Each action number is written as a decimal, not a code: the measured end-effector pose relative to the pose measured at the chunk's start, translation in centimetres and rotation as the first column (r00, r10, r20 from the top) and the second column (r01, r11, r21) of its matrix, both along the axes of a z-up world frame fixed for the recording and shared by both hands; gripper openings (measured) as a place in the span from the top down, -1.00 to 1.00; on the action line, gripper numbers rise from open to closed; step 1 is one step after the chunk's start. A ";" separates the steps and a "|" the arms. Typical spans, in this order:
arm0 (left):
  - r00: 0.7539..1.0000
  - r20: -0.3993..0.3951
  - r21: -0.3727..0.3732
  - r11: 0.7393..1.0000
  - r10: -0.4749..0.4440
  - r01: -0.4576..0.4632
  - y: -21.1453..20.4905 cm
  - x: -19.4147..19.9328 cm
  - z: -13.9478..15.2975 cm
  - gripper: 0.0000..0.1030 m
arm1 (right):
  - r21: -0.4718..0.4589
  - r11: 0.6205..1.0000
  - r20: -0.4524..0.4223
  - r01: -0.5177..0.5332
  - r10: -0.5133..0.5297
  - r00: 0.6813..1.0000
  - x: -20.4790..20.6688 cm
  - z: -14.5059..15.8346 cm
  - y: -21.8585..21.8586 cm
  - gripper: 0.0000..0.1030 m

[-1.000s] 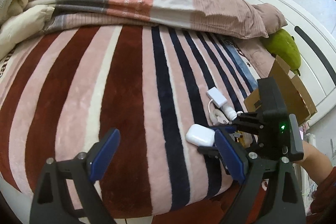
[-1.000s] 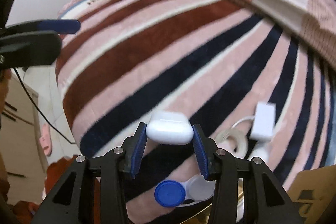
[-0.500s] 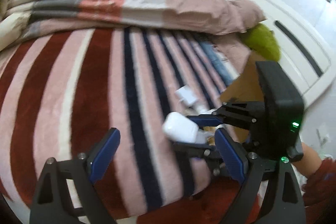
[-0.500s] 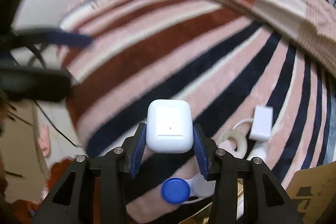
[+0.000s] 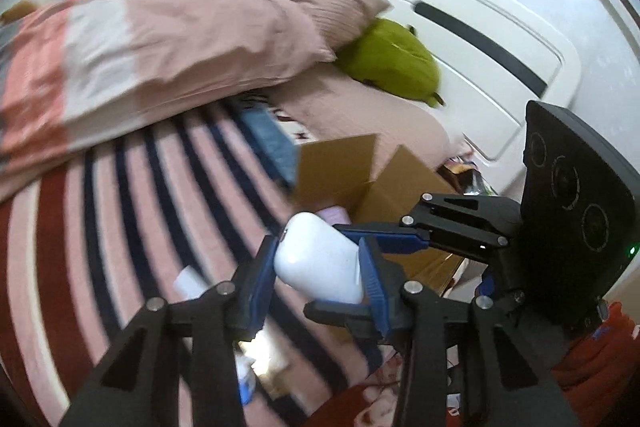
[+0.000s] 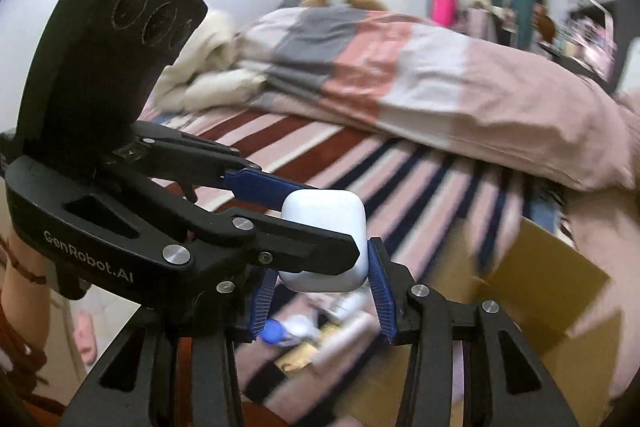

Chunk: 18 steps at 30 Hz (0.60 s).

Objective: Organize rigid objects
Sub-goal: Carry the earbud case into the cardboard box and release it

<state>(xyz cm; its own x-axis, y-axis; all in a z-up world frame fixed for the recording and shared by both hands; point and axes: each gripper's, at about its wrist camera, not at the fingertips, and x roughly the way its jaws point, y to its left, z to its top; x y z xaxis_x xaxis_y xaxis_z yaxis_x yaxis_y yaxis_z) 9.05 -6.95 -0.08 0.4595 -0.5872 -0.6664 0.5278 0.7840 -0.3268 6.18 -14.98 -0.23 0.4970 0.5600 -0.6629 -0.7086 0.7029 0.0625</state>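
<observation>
1. The white earbud case (image 5: 318, 263) is off the bed, up in the air between both claws.
2. The left claw (image 5: 316, 273) has just been closing, and its blue pads (image 5: 370, 279) now press the case on both sides. It is clamped on the case.
3. The right claw (image 6: 322, 291) comes in from the right of the left one, as the left wrist view shows. Its blue fingers (image 5: 384, 241) also reach the case, and in its own view the lower part of the case sits between its pads. It looks clamped on the case too, though the left claw's black finger covers part of the contact.
4. Beyond the left claw and a little to its right stands an open cardboard box (image 5: 344, 167) on the bed, its flaps up.
5. Below the right claw lie small blurred things: a blue-capped container (image 6: 276, 329) and white tubes (image 6: 348, 331).
6. Under and ahead of both claws spreads the striped blanket (image 5: 132, 195) in pink, dark red and navy.
7. Farther off lie a folded duvet (image 6: 360, 67) and a green plush toy (image 5: 390, 61) by the white headboard (image 5: 460, 23).
8. A red sleeve (image 5: 592, 359) shows behind the right claw.
</observation>
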 end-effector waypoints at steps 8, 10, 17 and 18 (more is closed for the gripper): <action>0.986 -0.086 0.070 0.987 -0.141 0.148 -9.7 3.8 -1.1 0.26 | -0.049 0.981 -0.033 0.186 -0.187 0.982 2.3 -0.5 -8.9 0.24; 0.980 -0.120 0.093 0.981 -0.156 0.168 -11.1 4.5 -1.7 0.26 | -0.084 0.972 -0.060 0.217 -0.222 0.973 2.9 -1.0 -10.2 0.24; 0.980 -0.140 0.159 0.974 -0.143 0.165 -12.6 5.2 -2.4 -0.23 | -0.179 0.952 -0.125 0.250 -0.274 0.954 4.1 -2.9 -11.7 0.23; 0.981 -0.131 0.164 0.973 -0.140 0.161 -12.5 5.1 -2.3 -0.29 | -0.192 0.947 -0.131 0.258 -0.285 0.950 4.2 -3.2 -11.8 0.23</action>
<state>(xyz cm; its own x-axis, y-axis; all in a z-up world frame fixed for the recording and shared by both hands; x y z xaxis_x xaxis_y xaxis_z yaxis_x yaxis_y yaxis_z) 14.18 -19.43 -2.43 0.2868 -0.5146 -0.8080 0.6096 0.7487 -0.2605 10.38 -26.77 -3.39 0.4981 0.2901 -0.8172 -0.4804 0.8768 0.0184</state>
